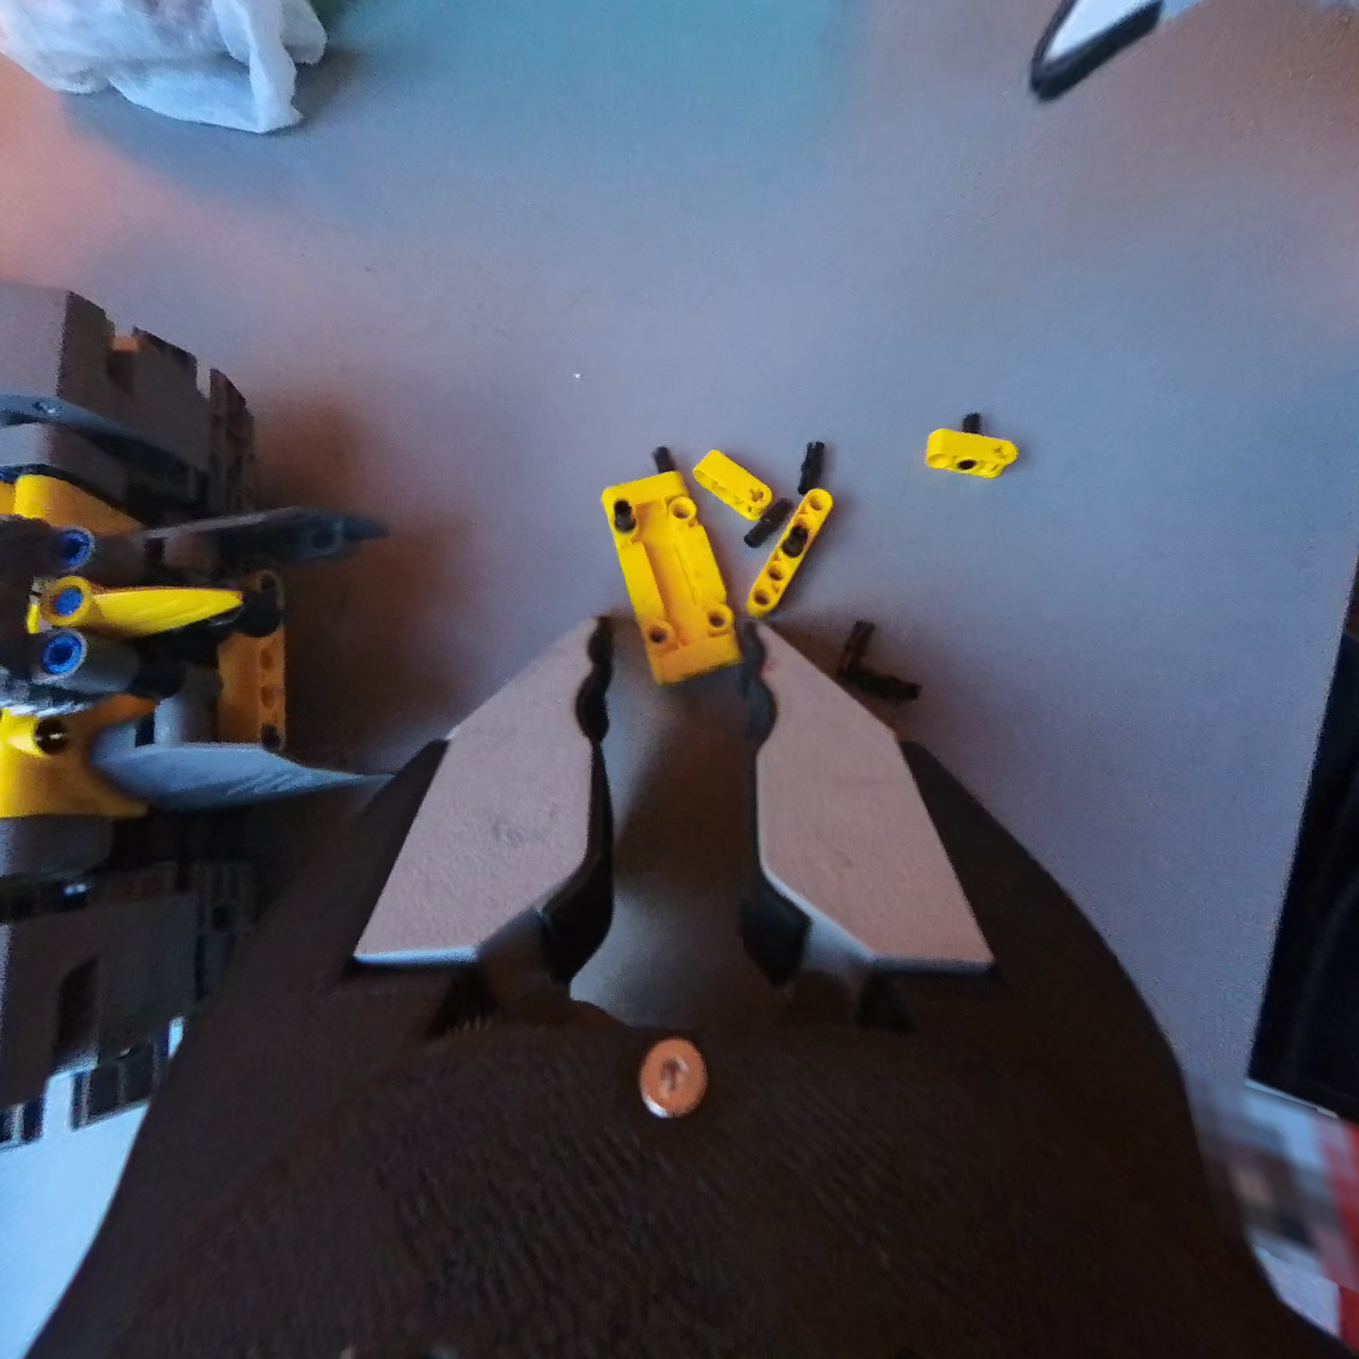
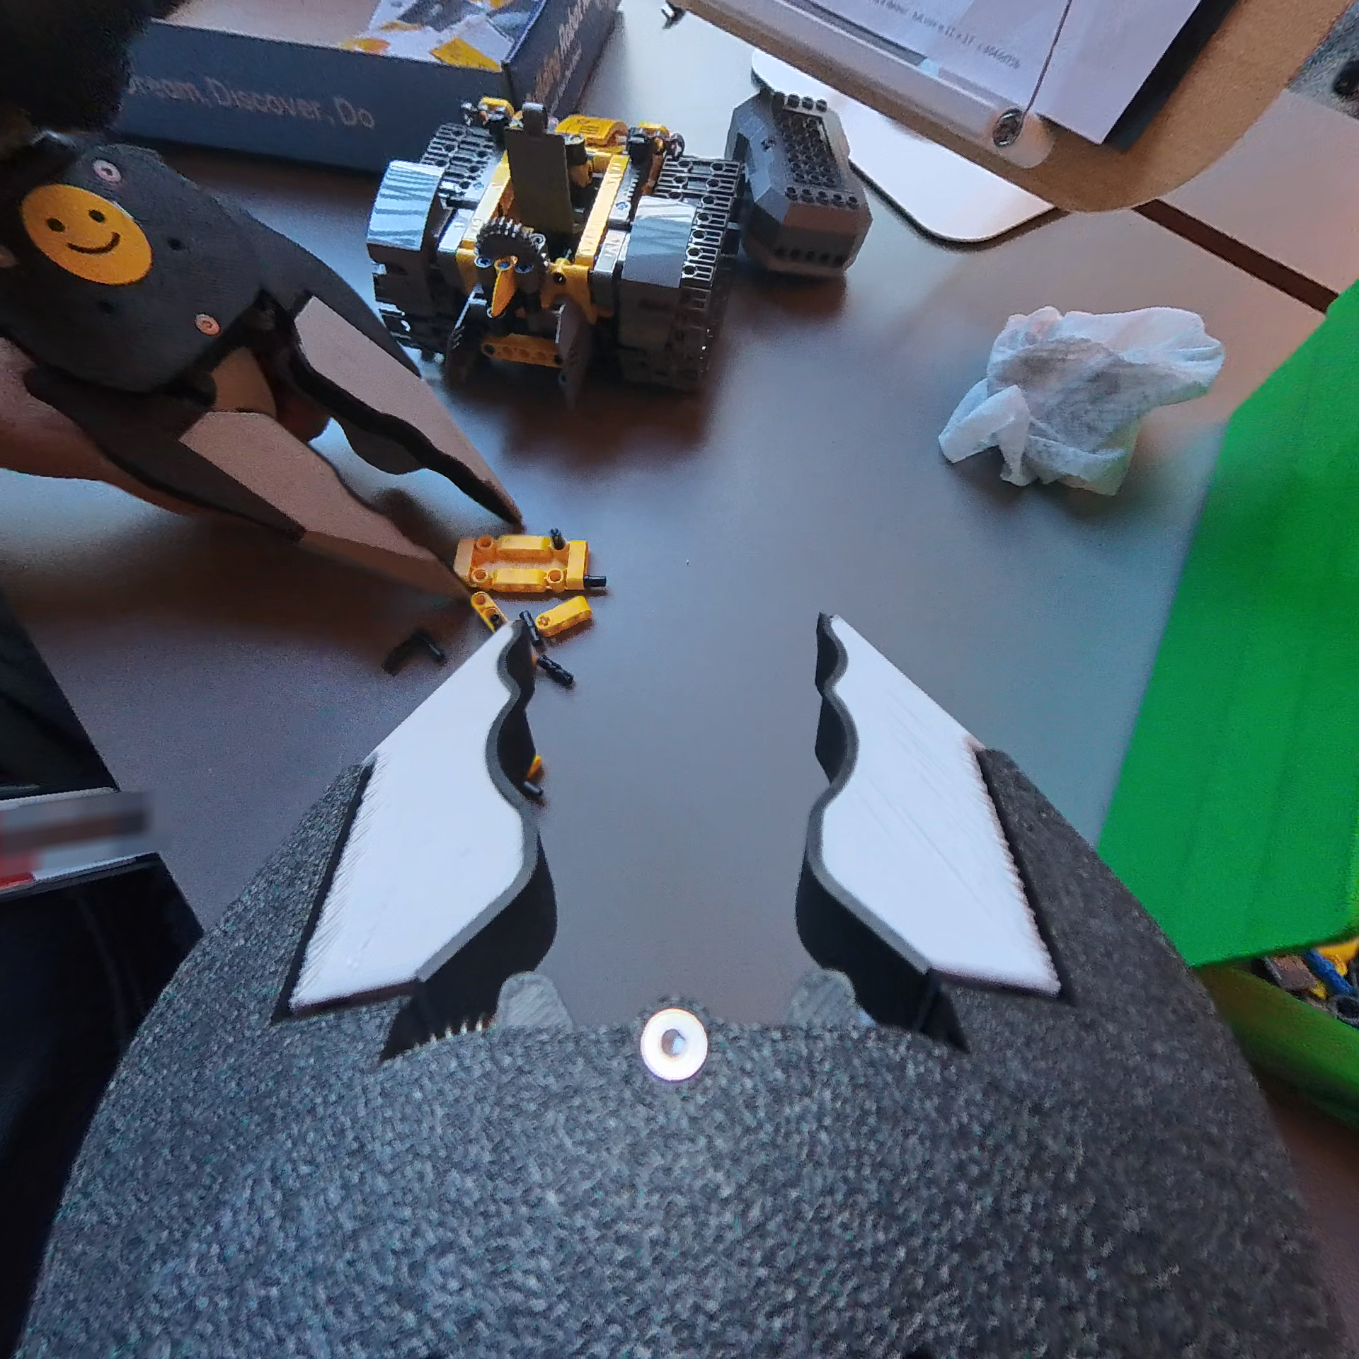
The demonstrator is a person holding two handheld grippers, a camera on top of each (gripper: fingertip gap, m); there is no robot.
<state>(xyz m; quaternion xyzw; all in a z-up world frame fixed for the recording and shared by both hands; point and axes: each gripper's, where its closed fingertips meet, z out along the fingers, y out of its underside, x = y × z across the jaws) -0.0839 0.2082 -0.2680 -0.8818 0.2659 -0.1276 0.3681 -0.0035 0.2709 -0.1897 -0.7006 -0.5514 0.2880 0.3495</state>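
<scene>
A yellow rectangular frame piece [image 1: 673,573] with black pins lies on the dark table [image 1: 809,257]. My left gripper [image 1: 675,636] is open, and its fingertips straddle the near end of this frame without closing on it. In the right wrist view the left gripper [image 2: 489,555] comes in from the left, its tips at the frame [image 2: 522,562]. Beside the frame lie a long yellow beam [image 1: 790,551], a short yellow beam [image 1: 732,484], another short yellow piece [image 1: 971,450] and loose black pins [image 1: 811,467]. My right gripper [image 2: 671,629] is open and empty, above the table just right of these parts.
A grey and yellow brick-built tracked vehicle [image 2: 559,243] stands behind the parts and shows at the left in the left wrist view [image 1: 110,662]. A crumpled tissue [image 2: 1081,397], a green box [image 2: 1265,662], a blue carton [image 2: 331,73], a monitor foot [image 2: 919,169] and a black angled connector [image 1: 875,669] are around.
</scene>
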